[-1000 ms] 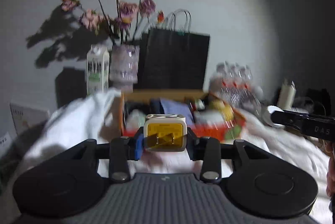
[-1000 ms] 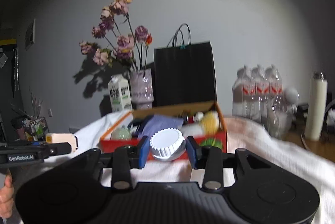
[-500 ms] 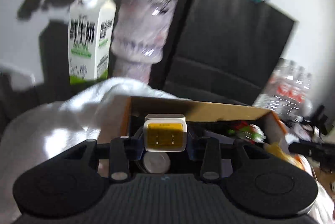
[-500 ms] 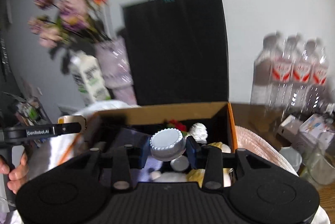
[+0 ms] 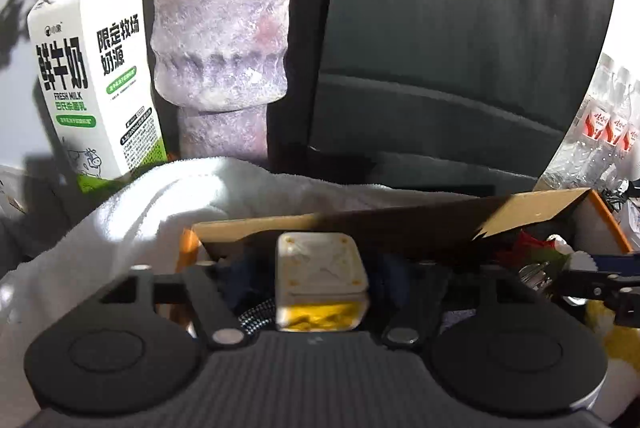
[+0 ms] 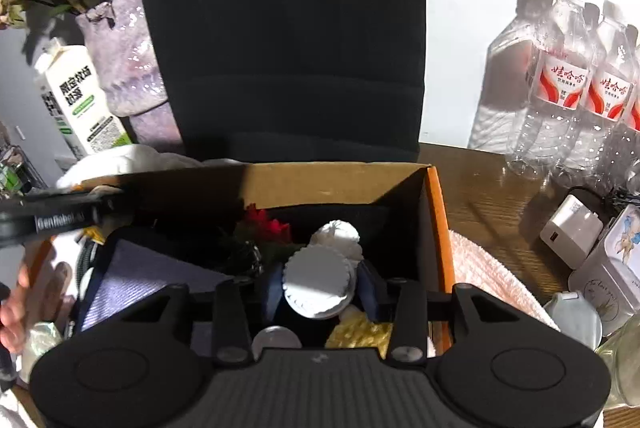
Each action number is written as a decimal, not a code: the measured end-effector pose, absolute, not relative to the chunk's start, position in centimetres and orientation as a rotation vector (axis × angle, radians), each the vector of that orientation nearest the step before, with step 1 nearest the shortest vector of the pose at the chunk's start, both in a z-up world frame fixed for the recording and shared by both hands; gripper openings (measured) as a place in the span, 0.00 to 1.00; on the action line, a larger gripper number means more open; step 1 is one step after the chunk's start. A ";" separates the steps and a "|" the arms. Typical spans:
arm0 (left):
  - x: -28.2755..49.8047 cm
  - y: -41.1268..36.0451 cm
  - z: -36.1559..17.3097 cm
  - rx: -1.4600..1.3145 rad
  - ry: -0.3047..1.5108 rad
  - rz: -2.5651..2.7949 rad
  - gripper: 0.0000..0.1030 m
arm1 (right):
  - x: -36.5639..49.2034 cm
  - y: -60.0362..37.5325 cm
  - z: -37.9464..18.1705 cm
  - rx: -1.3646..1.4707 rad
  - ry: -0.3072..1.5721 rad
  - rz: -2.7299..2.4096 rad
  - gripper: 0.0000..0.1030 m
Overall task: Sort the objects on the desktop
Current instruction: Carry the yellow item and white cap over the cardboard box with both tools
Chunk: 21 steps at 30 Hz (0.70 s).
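Now above the open brown-and-orange cardboard box: left gripper spread, cream-and-yellow plastic charger cube loose between; right gripper clamped on round white ribbed plastic cap. Probably light, rigid, slick; best pinched across the ribbed rim.

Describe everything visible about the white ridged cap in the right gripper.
The white ridged cap is a round, matte, plastic-looking disc with a flat face and a scalloped rim. It sits tilted, face up toward the camera, pinched at its sides between the blue pads of the right gripper. It hangs over the open cardboard box, above a yellow knitted item and just in front of a white ball-like object.
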<state>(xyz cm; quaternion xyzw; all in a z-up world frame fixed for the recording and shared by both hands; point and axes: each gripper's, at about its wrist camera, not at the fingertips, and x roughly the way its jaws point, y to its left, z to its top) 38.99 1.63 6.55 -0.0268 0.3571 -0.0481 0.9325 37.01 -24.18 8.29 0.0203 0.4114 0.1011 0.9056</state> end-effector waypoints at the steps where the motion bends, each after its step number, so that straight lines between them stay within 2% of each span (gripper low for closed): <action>1: 38.7 1.7 6.7 -0.059 0.722 -0.103 0.71 | 36.8 -24.2 8.5 0.048 0.845 0.223 0.43; 2: 38.5 1.9 7.0 -0.070 0.723 -0.111 0.78 | 36.6 -24.3 8.7 0.052 0.842 0.234 0.47; 5: 37.8 2.3 8.5 -0.092 0.713 -0.113 0.83 | 35.9 -24.8 10.1 0.053 0.815 0.216 0.64; 6: 37.4 2.3 9.1 -0.089 0.706 -0.110 0.85 | 35.7 -25.1 10.5 0.058 0.806 0.201 0.65; 8: 36.4 2.5 10.5 -0.086 0.703 -0.098 0.97 | 35.3 -25.6 11.4 0.082 0.806 0.182 0.68; 10: 35.5 2.7 11.6 -0.088 0.713 -0.086 0.98 | 34.7 -26.1 11.9 0.107 0.817 0.168 0.72; 15: 32.5 2.9 13.2 -0.093 0.755 -0.046 1.00 | 32.2 -26.0 13.0 0.080 0.819 0.133 0.75; 21: 27.7 2.4 12.8 -0.085 0.828 -0.031 1.00 | 27.8 -25.3 14.1 0.044 0.809 0.152 0.78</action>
